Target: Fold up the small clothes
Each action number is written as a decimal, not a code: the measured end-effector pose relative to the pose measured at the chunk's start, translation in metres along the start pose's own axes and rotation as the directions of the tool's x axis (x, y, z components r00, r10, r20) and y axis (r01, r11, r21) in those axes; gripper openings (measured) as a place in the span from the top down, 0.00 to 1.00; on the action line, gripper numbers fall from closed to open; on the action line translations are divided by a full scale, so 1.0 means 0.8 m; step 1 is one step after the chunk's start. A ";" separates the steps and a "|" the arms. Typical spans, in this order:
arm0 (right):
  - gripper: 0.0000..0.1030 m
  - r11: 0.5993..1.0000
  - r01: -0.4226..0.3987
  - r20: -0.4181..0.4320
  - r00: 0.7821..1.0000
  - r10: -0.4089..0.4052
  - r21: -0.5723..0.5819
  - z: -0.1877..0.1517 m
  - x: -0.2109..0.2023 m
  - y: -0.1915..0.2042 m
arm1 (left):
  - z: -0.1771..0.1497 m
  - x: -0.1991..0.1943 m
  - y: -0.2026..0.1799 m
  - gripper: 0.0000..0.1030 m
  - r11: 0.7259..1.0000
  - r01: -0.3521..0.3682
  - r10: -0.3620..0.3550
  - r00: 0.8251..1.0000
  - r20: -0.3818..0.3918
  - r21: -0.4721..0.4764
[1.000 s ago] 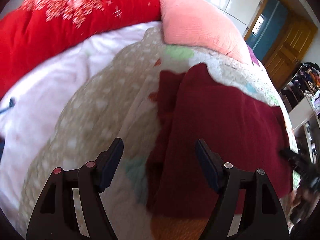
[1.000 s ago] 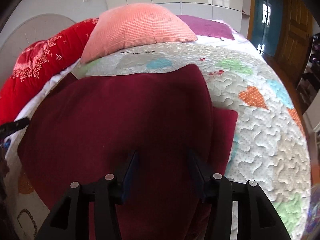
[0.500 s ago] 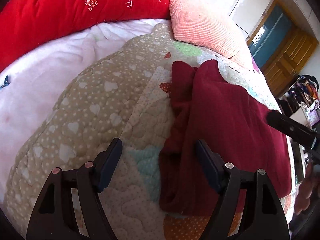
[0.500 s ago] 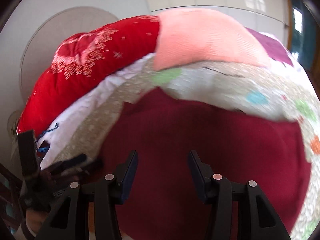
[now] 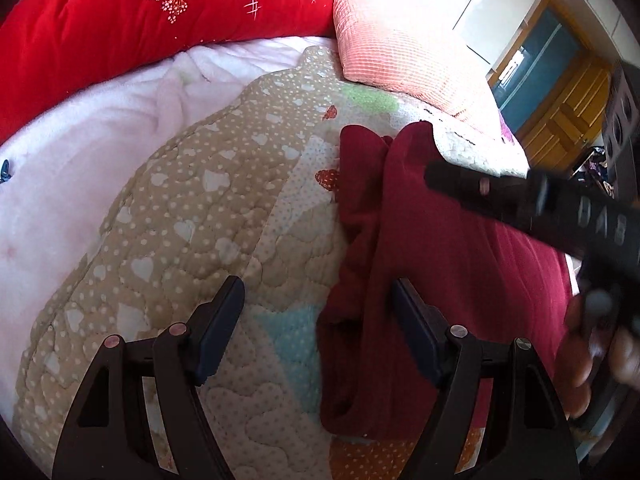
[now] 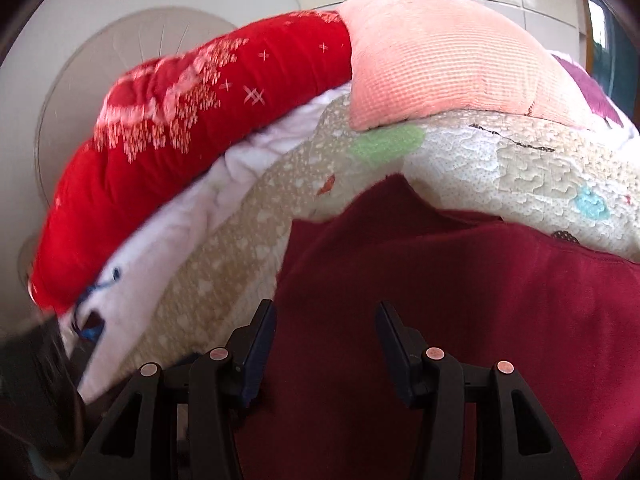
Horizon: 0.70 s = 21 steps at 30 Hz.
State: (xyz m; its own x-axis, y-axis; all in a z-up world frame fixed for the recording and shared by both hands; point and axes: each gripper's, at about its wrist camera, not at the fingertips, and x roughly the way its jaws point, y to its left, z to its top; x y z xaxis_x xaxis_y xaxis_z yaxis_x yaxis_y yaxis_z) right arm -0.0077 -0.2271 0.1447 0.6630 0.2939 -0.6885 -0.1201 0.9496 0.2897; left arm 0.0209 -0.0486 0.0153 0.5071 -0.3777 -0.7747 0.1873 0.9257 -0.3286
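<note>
A dark red garment lies spread on the patchwork quilt, its left edge bunched in folds. My left gripper hovers open over that bunched edge, one finger above the quilt, the other above the cloth, nothing pinched. In the right wrist view the same garment fills the lower half. My right gripper hangs over its left part, jaws partly apart and empty. The right gripper's black body reaches in over the garment from the right, held by a hand.
A red flowered duvet and a pink ribbed pillow lie at the head of the bed, with a white fleece blanket on the left. A wooden door and white cupboards stand beyond the bed.
The right gripper has swung left across the garment and now reaches into the left wrist view from the right. The left gripper has stayed over the garment's left edge.
</note>
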 end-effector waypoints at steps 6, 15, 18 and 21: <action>0.52 0.999 0.034 0.006 0.999 -0.034 -0.028 0.028 0.017 0.008 | 0.001 0.002 0.002 0.25 1.000 0.008 -0.008 1.000 -0.006 -0.009; 0.62 1.000 0.006 -0.064 0.998 -0.007 -0.017 0.040 0.089 -0.004 | 0.003 0.005 0.003 0.24 1.000 0.010 -0.010 1.000 -0.007 -0.008; 0.57 0.998 -0.049 -0.057 0.997 0.050 0.028 0.040 0.067 -0.010 | 0.003 0.005 0.002 0.24 1.000 0.008 -0.008 1.000 -0.008 -0.007; 0.53 0.997 -0.063 -0.041 0.997 0.065 0.035 0.030 0.038 -0.013 | 0.003 0.005 0.002 0.24 1.000 0.013 -0.013 1.000 -0.014 -0.011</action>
State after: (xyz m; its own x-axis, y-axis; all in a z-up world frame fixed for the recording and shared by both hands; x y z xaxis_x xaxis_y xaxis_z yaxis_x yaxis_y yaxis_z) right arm 0.0313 -0.2308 0.1364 0.6232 0.3591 -0.6947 -0.1360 0.9246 0.3558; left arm 0.0251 -0.0485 0.0130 0.4929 -0.3898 -0.7779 0.1847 0.9205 -0.3442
